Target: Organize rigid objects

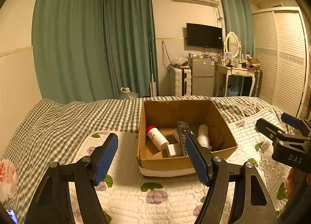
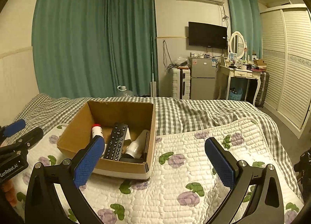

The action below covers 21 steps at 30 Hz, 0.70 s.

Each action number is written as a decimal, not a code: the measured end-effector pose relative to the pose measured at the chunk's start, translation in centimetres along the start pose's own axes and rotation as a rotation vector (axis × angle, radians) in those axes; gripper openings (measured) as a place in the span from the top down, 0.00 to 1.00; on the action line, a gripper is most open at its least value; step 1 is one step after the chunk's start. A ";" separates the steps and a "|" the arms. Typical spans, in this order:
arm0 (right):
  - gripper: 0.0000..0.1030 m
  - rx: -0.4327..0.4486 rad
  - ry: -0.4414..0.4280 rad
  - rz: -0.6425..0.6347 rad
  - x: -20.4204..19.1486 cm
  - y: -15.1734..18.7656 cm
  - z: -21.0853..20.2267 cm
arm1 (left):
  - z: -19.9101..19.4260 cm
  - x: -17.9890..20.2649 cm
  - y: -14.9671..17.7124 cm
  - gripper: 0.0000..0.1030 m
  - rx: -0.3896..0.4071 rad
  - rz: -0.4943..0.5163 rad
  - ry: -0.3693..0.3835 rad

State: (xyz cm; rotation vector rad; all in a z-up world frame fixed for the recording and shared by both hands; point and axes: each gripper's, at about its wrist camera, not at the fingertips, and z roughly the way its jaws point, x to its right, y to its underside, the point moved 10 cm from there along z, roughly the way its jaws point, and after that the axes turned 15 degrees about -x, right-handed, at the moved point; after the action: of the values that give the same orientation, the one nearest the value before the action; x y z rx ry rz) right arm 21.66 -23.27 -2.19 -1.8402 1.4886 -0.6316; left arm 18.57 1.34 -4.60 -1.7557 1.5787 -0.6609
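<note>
Both tongs, left [image 1: 151,158] and right [image 2: 157,161], gape wide, holding nothing. Remote [image 1: 183,136], red-capped bottle [image 1: 156,137] and white pieces lie inside the cardboard box [image 1: 167,162] on the quilt [image 2: 194,165]. I fear nudging the box; soft bedding could tip it.

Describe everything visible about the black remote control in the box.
The black remote control is a long, slim slab of plastic-looking material with rows of small buttons and a round navigation pad near its far end. It lies face up inside the cardboard box, tilted with that far end raised, between the red-capped white bottle and a white container. Nothing grips it.
</note>
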 end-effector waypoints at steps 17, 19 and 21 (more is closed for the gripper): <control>0.00 -0.003 0.014 -0.008 0.0 0.1 0.1 | 0.3 0.2 0.3 0.28 -0.021 -0.006 0.018; 0.00 -0.005 0.015 -0.008 0.0 0.1 0.2 | 0.3 0.3 0.4 0.28 -0.022 -0.007 0.021; 0.00 -0.005 0.016 -0.007 0.0 0.1 0.2 | 0.3 0.4 0.5 0.28 -0.024 -0.002 0.025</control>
State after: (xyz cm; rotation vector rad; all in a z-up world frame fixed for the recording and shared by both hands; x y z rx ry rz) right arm 21.73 -23.22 -2.42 -1.8494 1.4955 -0.6475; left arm 18.50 0.99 -5.18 -1.7730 1.6079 -0.6701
